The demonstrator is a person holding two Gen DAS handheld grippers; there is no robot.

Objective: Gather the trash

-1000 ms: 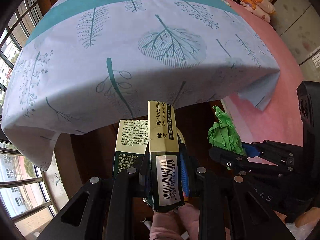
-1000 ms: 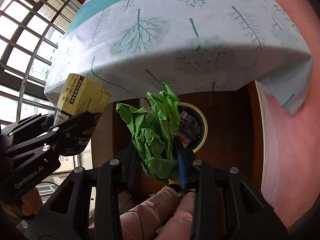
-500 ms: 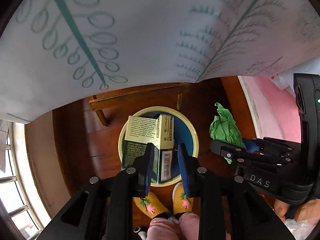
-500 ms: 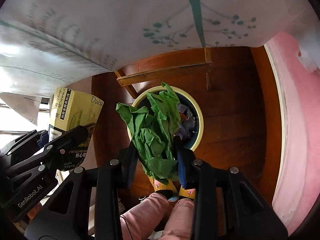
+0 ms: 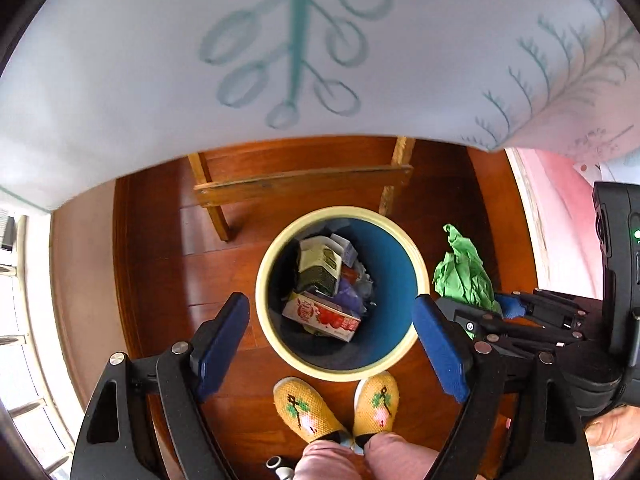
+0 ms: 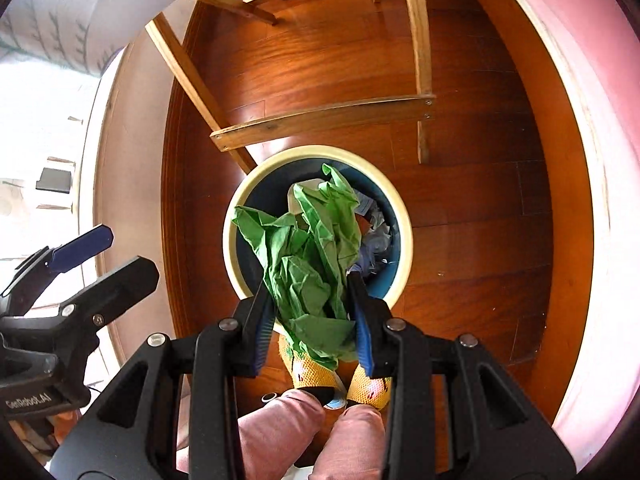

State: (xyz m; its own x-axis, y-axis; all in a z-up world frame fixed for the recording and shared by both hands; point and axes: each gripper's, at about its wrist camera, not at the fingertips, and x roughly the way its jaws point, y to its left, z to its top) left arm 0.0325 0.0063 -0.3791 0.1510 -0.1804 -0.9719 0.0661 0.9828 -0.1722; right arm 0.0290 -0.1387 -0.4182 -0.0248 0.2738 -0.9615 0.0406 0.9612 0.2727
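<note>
Left wrist view: left tongs (image 5: 332, 320) had just sprung wide, nothing between them, over the bin (image 5: 400, 256). A green-and-cream carton (image 5: 318, 268) lay inside on a red carton (image 5: 324, 316); print too small to read.

Right wrist view: right tongs (image 6: 312, 320) pinched crumpled green paper (image 6: 308, 256) at its lower bunch, above the bin (image 6: 240, 200). Judged light, soft, springy, likely to cling. The left tongs (image 6: 102, 256) read "GenRobot.AI".

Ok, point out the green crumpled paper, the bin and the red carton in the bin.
green crumpled paper (image 6: 312, 264), right wrist view, middle of the wad
bin (image 5: 340, 368), left wrist view, near rim
red carton (image 5: 324, 316), left wrist view, printed face
</note>
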